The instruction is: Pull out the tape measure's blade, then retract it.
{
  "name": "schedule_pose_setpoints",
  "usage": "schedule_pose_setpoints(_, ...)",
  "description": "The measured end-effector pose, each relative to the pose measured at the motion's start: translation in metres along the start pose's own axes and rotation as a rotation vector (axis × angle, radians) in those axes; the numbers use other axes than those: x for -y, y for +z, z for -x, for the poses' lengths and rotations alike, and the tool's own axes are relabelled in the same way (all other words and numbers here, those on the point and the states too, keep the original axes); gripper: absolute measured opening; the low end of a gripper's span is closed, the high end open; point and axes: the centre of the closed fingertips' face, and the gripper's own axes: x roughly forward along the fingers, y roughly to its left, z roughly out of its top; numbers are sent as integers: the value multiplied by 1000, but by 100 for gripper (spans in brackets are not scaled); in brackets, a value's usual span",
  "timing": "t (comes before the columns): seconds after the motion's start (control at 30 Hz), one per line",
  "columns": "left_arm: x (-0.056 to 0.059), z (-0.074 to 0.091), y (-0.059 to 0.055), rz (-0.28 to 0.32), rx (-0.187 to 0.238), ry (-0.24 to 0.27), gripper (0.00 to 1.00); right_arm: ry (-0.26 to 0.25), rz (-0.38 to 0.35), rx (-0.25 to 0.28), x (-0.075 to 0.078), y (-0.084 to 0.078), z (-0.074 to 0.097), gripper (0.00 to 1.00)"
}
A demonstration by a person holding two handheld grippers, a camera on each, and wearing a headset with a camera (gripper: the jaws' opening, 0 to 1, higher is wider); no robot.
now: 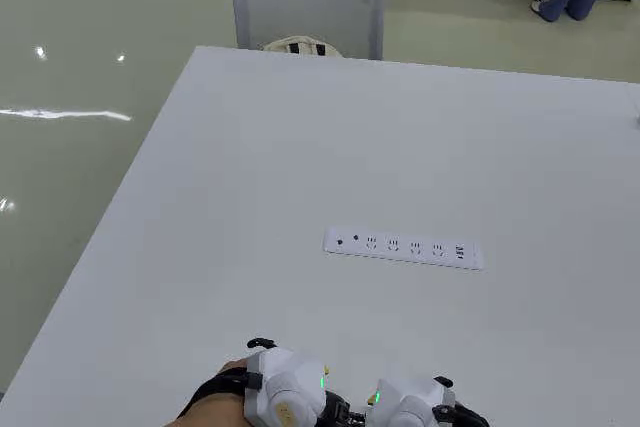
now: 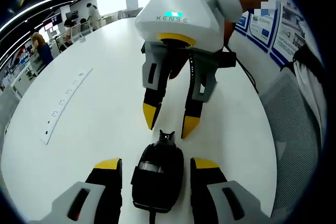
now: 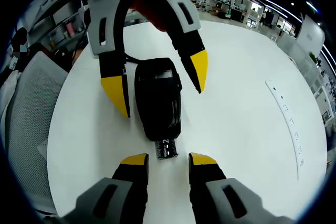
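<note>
we count one worktop (image 1: 300,147), on it one tape measure (image 3: 159,98) and one power strip (image 1: 403,247). two hand-held grippers: left hand-held gripper (image 2: 156,163), right hand-held gripper (image 3: 168,159). one grey chair (image 1: 310,2) at the far edge.

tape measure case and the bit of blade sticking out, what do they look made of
Tape measure case: looks like black moulded plastic, mostly matte, with a soft sheen on its top panel; possibly rubber-coated, hard to tell.
Blade: a thin flat dark strip with pale printed markings, probably coated steel, though the short stub leaves that open.
</note>
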Motion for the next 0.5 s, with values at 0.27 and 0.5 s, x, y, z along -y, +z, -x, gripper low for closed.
schedule_pose_setpoints(0.27,4,-3,-2,-38,-15,-16,44,10,28,1,1,0,-4,25)
schedule_pose_setpoints(0.5,5,-5,-3,-52,-22,-21,41,30,42,0,-2,0,-8,24)
